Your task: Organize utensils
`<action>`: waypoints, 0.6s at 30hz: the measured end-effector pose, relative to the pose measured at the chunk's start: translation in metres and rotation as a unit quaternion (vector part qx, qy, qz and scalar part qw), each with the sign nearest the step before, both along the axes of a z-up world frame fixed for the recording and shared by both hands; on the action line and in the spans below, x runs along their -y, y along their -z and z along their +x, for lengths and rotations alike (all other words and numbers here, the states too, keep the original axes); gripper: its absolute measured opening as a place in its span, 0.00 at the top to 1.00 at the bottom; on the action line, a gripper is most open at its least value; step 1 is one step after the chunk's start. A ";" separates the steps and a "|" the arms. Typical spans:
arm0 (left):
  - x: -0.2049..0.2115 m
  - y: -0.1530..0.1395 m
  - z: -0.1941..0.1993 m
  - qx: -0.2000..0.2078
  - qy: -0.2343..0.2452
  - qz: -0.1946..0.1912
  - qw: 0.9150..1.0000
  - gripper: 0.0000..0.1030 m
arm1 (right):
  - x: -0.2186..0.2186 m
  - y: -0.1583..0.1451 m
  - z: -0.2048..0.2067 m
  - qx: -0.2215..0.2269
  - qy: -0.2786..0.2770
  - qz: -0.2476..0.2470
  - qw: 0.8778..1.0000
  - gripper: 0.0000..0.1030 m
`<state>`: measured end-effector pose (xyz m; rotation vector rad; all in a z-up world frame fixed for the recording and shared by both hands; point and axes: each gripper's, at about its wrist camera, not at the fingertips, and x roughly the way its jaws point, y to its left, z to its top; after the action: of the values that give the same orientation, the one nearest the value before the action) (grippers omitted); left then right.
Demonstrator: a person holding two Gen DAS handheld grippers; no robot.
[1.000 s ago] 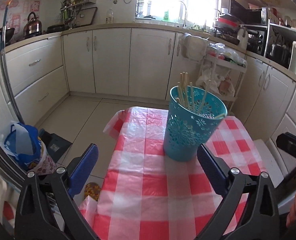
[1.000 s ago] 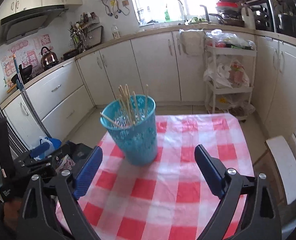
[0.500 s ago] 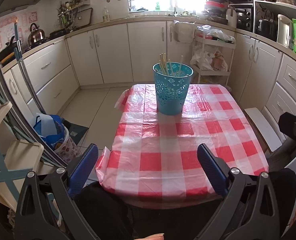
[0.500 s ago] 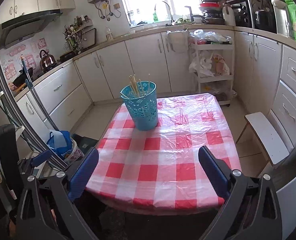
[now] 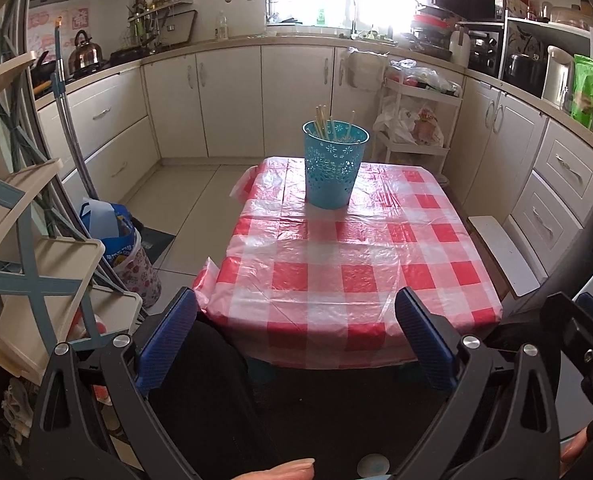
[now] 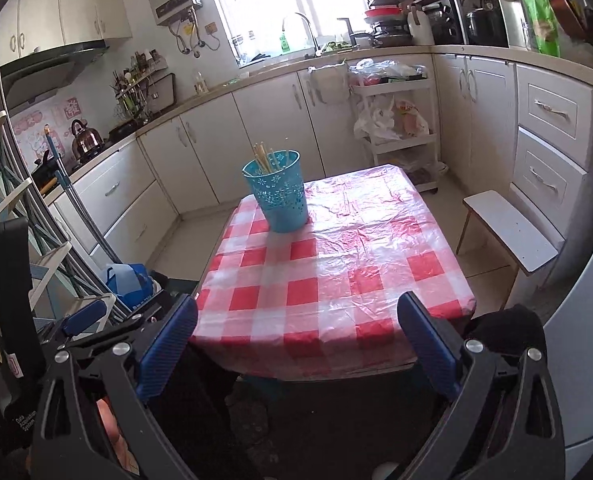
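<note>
While the chopsticks (image 5: 323, 123) are standing upright in the teal perforated basket (image 5: 333, 168) at the checked table's (image 5: 348, 276) far end, both the left gripper (image 5: 296, 338) and right gripper (image 6: 298, 338) are hanging empty, jaws apart, well short of it, neither clearly nearer.

We see a turquoise bin (image 5: 335, 168) with white flower cutouts, pale chopsticks (image 5: 321, 121) inside, a red-and-white checked cloth (image 5: 348, 264), blue pads (image 5: 167, 340) on black grippers, cream cabinets (image 5: 232, 100).

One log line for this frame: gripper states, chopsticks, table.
left gripper: open | right gripper: open | chopsticks: in blue basket | table: otherwise bare
</note>
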<state>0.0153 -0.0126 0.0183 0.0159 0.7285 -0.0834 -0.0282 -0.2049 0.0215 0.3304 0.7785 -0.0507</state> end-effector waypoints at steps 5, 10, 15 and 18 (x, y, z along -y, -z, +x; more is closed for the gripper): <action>-0.002 -0.001 -0.011 -0.006 -0.005 -0.008 1.000 0.07 | -0.008 -0.006 -0.011 0.001 -0.009 -0.011 1.000 0.07; -0.007 -0.004 -0.018 -0.003 -0.005 -0.013 1.000 0.07 | -0.018 -0.010 -0.016 0.008 -0.022 -0.024 0.999 0.07; -0.009 -0.007 -0.021 0.003 -0.005 -0.012 1.000 0.07 | -0.018 -0.014 -0.019 0.016 -0.020 -0.024 0.999 0.07; -0.011 -0.008 -0.021 0.005 -0.007 -0.015 1.000 0.07 | -0.018 -0.014 -0.020 0.017 -0.021 -0.023 0.999 0.07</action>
<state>-0.0058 -0.0017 0.0262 -0.0170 0.7162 -0.0816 -0.0477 -0.1865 0.0355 0.2694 0.7495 -0.0229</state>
